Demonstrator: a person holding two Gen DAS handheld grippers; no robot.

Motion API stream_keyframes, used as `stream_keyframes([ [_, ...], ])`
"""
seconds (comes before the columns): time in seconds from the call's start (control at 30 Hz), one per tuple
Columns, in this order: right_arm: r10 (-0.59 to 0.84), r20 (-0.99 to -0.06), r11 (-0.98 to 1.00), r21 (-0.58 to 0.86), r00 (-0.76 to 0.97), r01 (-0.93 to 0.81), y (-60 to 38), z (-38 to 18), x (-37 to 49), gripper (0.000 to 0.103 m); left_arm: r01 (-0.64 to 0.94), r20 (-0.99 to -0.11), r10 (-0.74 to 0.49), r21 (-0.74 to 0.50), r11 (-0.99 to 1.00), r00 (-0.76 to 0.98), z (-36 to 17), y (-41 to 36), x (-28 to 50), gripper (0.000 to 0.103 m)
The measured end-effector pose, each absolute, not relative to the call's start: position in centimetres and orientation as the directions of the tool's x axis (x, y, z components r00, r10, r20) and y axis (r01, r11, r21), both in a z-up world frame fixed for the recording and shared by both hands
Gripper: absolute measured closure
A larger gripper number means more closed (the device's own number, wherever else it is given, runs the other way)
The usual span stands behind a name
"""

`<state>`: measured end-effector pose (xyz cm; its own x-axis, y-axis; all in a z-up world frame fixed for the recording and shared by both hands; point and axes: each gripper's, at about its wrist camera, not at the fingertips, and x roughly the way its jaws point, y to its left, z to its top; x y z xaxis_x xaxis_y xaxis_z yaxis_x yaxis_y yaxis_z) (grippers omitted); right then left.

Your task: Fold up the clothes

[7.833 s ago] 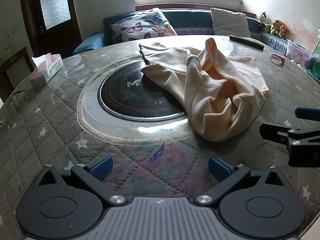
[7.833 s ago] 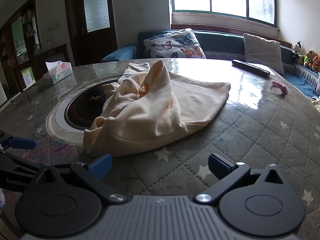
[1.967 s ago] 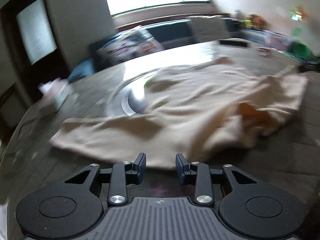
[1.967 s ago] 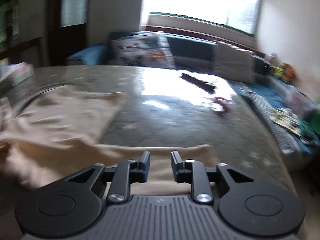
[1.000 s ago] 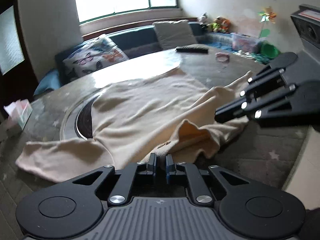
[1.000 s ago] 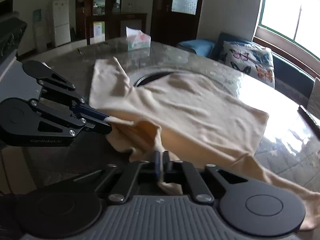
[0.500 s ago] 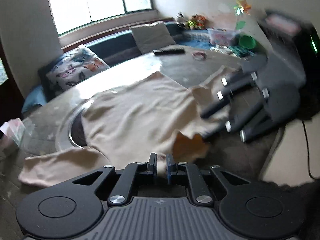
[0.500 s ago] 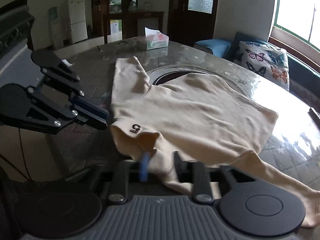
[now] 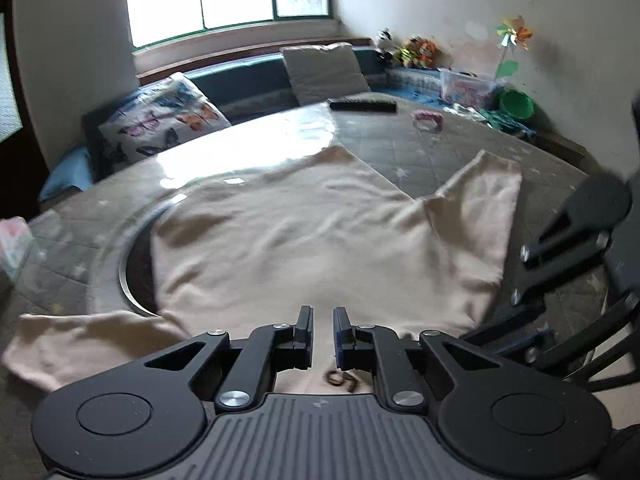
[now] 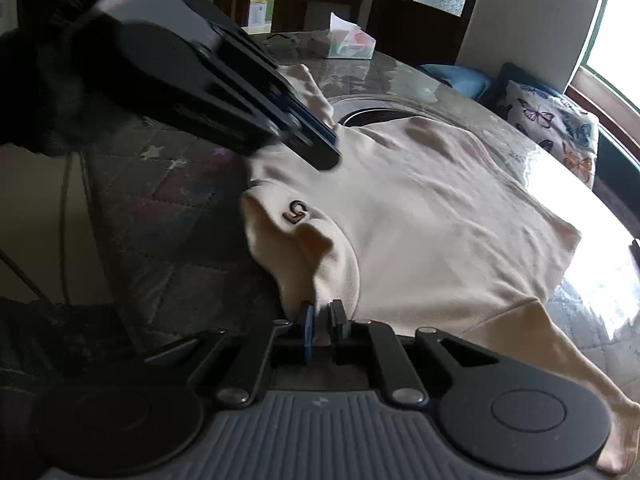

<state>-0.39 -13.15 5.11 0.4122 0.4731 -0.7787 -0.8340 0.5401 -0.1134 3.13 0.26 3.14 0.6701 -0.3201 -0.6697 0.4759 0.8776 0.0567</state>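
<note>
A cream long-sleeved top (image 9: 296, 240) lies spread flat on the round table, its collar with a dark "5" mark (image 10: 295, 213) nearest me and a sleeve out to each side. My left gripper (image 9: 321, 330) sits over the collar edge with its jaws slightly apart and the cloth lying loose between them. My right gripper (image 10: 321, 320) is nearly shut at the collar's right edge, with cloth just in front of its tips; whether it pinches the cloth does not show. Each gripper shows in the other's view, the right one (image 9: 560, 280) and the left one (image 10: 240, 92).
The table (image 9: 420, 148) has a quilted cover under glass and a round dark inset (image 9: 136, 264) partly under the top. A remote (image 9: 362, 105) and a pink item (image 9: 428, 118) lie far back. A tissue box (image 10: 350, 42) stands at the table's far edge. A sofa with cushions (image 9: 160, 124) stands behind.
The top has been pulled flat and laid down with the collar toward me. My left gripper's jaws have parted from shut and let go of the cloth. Both grippers have come lower.
</note>
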Motion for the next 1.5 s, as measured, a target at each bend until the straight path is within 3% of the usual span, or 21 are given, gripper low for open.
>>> stream_keyframes([
  [0.2, 0.519, -0.735, 0.600, -0.051, 0.437, -0.798, -14.5, 7.4, 1.3, 0.092, 0.550, -0.713, -0.360, 0.043, 0.834, 0.602, 1.1, -1.0, 3.0, 0.090],
  [0.33, 0.470, -0.769, 0.652, -0.029, 0.433, -0.758, -14.8, 5.9, 3.7, 0.091, 0.557, -0.712, -0.366, 0.043, 0.830, 0.600, 1.5, -0.7, 3.2, 0.087],
  [0.43, 0.465, -0.786, 0.655, -0.003, 0.407, -0.755, -15.2, 5.0, 4.9, 0.087, 0.503, -0.687, -0.326, 0.067, 0.862, 0.649, 2.7, 0.3, 4.7, 0.074],
  [0.77, 0.412, -0.727, 0.795, -0.008, 0.549, -0.607, -17.8, 7.1, 12.4, 0.078, 0.225, -0.655, -0.111, 0.093, 0.970, 0.748, 4.3, 4.1, 15.7, 0.070],
  [0.93, 0.351, -0.709, 0.876, 0.017, 0.612, -0.483, -19.8, 6.7, 18.1, 0.072, 0.186, -0.665, -0.077, 0.095, 0.978, 0.743, 3.2, 4.7, 20.6, 0.055],
  [1.17, 0.317, -0.702, 0.924, 0.077, 0.638, -0.374, -21.6, 5.2, 23.2, 0.071, 0.176, -0.709, -0.094, 0.043, 0.983, 0.699, 1.2, 5.7, 25.3, 0.052],
  [1.2, 0.315, -0.701, 0.927, 0.083, 0.640, -0.365, -21.8, 5.0, 23.8, 0.071, 0.189, -0.712, -0.114, 0.027, 0.982, 0.693, 1.0, 5.8, 25.5, 0.054],
  [1.27, 0.314, -0.699, 0.932, 0.096, 0.643, -0.350, -22.0, 4.8, 24.6, 0.071, 0.209, -0.715, -0.137, 0.013, 0.978, 0.685, 0.8, 5.7, 25.6, 0.067],
  [1.3, 0.312, -0.698, 0.935, 0.104, 0.644, -0.340, -22.1, 4.7, 24.9, 0.071, 0.229, -0.714, -0.159, 0.001, 0.974, 0.682, 0.8, 5.5, 25.6, 0.085],
  [1.33, 0.312, -0.698, 0.936, 0.108, 0.645, -0.336, -22.1, 4.6, 25.1, 0.071, 0.232, -0.713, -0.164, -0.001, 0.973, 0.682, 0.9, 5.4, 25.4, 0.095],
  [1.5, 0.302, -0.696, 0.941, 0.110, 0.652, -0.319, -22.5, 4.1, 25.8, 0.071, 0.302, -0.661, -0.209, 0.027, 0.953, 0.720, 2.3, 3.6, 22.6, 0.098],
])
